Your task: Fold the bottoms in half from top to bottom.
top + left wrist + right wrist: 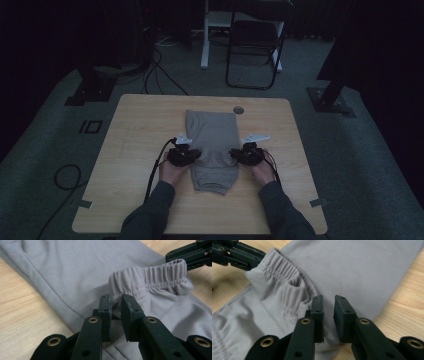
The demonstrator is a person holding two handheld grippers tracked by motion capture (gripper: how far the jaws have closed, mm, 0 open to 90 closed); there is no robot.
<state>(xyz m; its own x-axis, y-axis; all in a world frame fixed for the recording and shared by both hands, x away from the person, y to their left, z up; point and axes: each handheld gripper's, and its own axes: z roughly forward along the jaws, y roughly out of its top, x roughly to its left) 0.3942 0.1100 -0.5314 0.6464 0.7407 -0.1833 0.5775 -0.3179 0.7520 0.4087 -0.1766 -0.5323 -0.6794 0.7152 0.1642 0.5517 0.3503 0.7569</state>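
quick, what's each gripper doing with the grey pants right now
left gripper: jaws nearly closed, pinching the elastic waistband of the grey pants.
right gripper: jaws slightly apart beside the waistband fold, gripping nothing.

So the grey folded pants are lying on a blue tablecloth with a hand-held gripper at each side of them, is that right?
Not quite. The grey pants lie on a bare light wooden table, not a blue tablecloth, as the high view shows. The rest holds: the left hand-held gripper and the right hand-held gripper sit at either side of them.
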